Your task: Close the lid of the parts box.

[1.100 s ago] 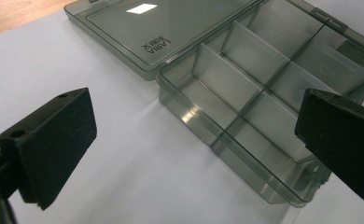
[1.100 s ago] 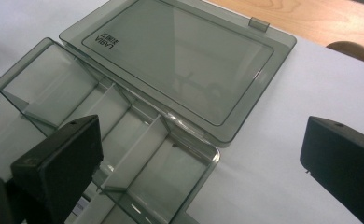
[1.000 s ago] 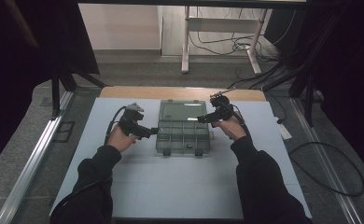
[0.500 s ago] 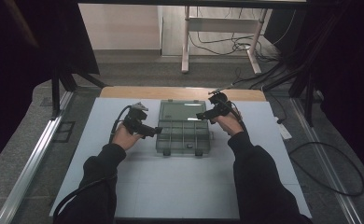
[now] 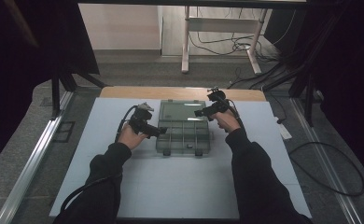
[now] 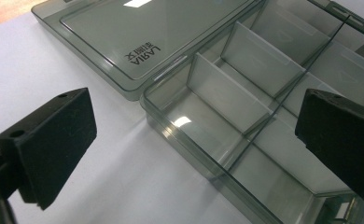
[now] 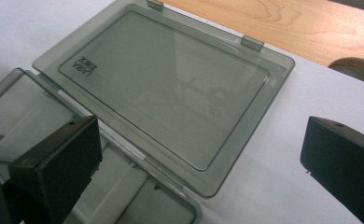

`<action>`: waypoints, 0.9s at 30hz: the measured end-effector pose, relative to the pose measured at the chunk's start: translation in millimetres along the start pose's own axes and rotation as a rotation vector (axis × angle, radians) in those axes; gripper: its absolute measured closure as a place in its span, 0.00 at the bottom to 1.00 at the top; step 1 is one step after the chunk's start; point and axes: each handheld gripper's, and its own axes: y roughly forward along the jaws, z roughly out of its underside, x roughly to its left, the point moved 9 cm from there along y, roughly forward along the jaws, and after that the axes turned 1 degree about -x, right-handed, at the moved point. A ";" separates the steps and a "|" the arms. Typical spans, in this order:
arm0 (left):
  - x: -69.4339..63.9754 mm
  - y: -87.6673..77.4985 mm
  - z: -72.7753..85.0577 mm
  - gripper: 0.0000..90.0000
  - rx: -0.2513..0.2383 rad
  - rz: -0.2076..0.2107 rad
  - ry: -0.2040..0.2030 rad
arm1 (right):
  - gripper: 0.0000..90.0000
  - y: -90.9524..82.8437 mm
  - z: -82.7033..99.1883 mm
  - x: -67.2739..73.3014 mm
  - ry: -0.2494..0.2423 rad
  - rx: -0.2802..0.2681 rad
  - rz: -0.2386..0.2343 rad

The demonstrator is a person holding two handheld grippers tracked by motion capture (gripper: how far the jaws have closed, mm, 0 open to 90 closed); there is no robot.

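Observation:
A smoky clear plastic organiser box (image 5: pixel 184 135) lies open in the middle of the white table, its lid (image 5: pixel 183 110) flat on the far side. The tray (image 6: pixel 264 116) has several empty compartments split by clear dividers. My left gripper (image 5: pixel 160 133) hovers at the tray's left edge, open, with nothing between its jaws. My right gripper (image 5: pixel 199 113) hangs over the lid's right part, open and empty. In the right gripper view the lid (image 7: pixel 171 88) lies flat with two latch tabs on its far edge.
The white table top (image 5: pixel 180 186) ends in a wooden strip (image 5: pixel 180 93) at the far side. A small white object (image 5: pixel 284 131) lies near the right edge. Cables (image 5: pixel 329 168) run on the floor to the right, and a desk frame (image 5: pixel 217 28) stands beyond.
Both hands have shifted only slightly. The box is still open and neither gripper has taken hold of anything.

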 end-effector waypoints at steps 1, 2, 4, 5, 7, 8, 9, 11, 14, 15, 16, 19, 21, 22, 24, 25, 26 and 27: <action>0.0 0.0 0.0 0.00 0.000 0.000 0.000 | 0.00 0.0 0.0 0.0 0.000 0.000 0.000; 0.3 1.1 1.1 0.00 0.004 0.001 0.000 | 0.00 1.0 0.5 -1.2 -0.002 0.006 0.004; 0.7 2.0 3.0 0.00 0.011 -0.004 0.008 | 0.00 5.2 2.5 -5.3 -0.002 0.030 0.020; 0.7 2.0 3.0 0.00 0.011 -0.004 0.008 | 0.00 5.2 2.5 -5.3 -0.002 0.030 0.020; 1.9 1.5 4.7 0.00 0.013 -0.005 0.008 | 0.00 8.2 2.8 -7.1 0.002 0.043 0.030; 2.5 1.2 5.1 0.00 0.014 -0.005 0.007 | 0.00 9.7 2.8 -7.7 -0.010 0.050 0.043; 3.5 0.5 5.9 0.00 0.017 -0.007 0.011 | 0.00 10.8 2.9 -7.8 -0.016 0.054 0.050; 4.6 -0.4 7.1 0.00 0.016 -0.008 0.008 | 0.00 13.2 2.4 -8.7 -0.020 0.063 0.063; 5.4 -1.2 8.1 0.00 0.017 -0.008 0.011 | 0.00 16.6 2.5 -9.0 -0.023 0.069 0.064; 5.3 -1.2 8.1 0.00 0.016 -0.009 0.011 | 0.00 18.4 3.5 -9.8 -0.029 0.080 0.069; 5.3 -1.2 8.1 0.00 0.016 -0.009 0.011 | 0.00 19.8 4.5 -10.6 -0.032 0.087 0.073; 4.4 -1.1 7.8 0.00 0.015 -0.004 0.012 | 0.00 23.7 7.7 -13.2 -0.033 0.109 0.079; 4.1 -1.0 7.7 0.00 0.018 -0.003 0.018 | 0.00 25.7 8.9 -15.3 -0.029 0.118 0.084; 3.7 -0.8 7.6 0.00 0.018 -0.001 0.017 | 0.00 26.6 9.5 -16.0 -0.025 0.123 0.082; 3.1 -0.3 7.5 0.00 0.017 -0.001 0.017 | 0.00 28.4 10.4 -18.3 -0.021 0.129 0.091; 3.0 -0.1 7.6 0.00 0.018 0.000 0.017 | 0.00 29.1 11.0 -19.3 -0.016 0.135 0.096; 2.9 0.0 7.7 0.00 0.019 0.000 0.017 | 0.02 29.6 11.4 -20.8 -0.016 0.140 0.104; 2.8 0.0 7.7 0.00 0.020 0.001 0.019 | 0.04 29.7 11.4 -22.1 -0.013 0.141 0.113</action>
